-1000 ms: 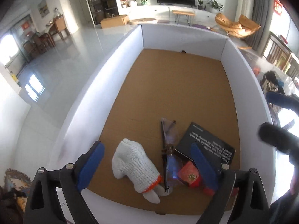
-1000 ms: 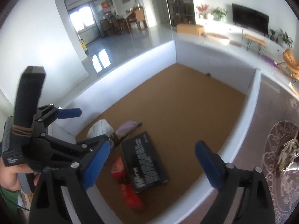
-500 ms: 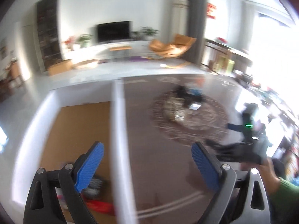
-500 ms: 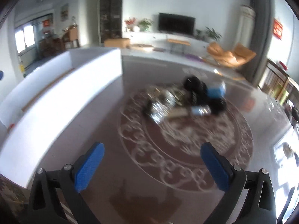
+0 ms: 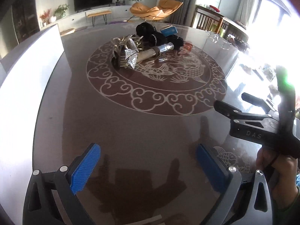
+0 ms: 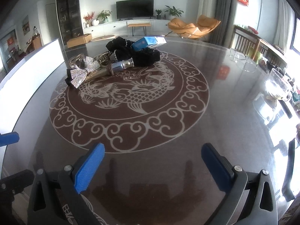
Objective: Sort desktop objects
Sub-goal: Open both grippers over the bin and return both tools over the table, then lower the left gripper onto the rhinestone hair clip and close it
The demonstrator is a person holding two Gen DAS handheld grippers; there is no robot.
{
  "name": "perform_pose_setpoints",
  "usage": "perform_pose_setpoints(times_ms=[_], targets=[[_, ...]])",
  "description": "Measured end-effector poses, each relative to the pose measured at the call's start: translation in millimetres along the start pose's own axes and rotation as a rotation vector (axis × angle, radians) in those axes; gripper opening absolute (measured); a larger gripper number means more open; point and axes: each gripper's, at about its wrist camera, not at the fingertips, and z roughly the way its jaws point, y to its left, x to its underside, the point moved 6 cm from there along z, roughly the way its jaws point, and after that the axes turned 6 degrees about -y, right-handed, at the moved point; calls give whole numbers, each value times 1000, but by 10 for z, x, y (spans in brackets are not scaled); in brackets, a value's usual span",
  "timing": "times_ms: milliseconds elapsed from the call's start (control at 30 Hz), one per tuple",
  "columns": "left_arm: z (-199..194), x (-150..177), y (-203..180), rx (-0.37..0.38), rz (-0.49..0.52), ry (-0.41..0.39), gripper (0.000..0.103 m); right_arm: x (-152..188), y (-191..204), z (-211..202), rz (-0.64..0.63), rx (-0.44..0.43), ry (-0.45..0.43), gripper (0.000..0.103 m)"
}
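glass-topped worktop (image 6: 225,112): we hover both hand-held grippers, left (image 5: 148,166) and right (image 6: 152,166), spread wide and empty; the unsorted pile (image 6: 120,58) lies well ahead, so the next move calls for reaching forward.

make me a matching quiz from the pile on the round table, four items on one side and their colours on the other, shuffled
Things:
1. rhinestone bow
2. small box
3. velvet cloth bundle
4. lounge chair behind the table

Colours:
a. black
b. orange
c. sparkly silver
d. blue and white

Pairs: 1-c, 2-d, 3-a, 4-b
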Motion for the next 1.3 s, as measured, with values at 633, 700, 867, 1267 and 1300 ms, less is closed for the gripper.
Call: perform_pose_setpoints(times_ms=[633, 700, 867, 1267, 1300], targets=[[366, -954, 472, -51, -106, -86, 103, 103, -10, 216, 15, -6, 75, 103], [483, -1163, 453, -49, -84, -94, 103, 103, -9, 216, 16, -7, 75, 103], [811, -1538, 418, -54, -54, -103, 103, 101, -9, 216, 16, -7, 75, 103], [1136, -1495, 586, -69, -64, -90, 54, 102, -10, 219, 16, -6, 75, 103], [1091, -1476, 595, -75, -63, -98, 53, 102, -11, 219, 16, -7, 75, 103]])
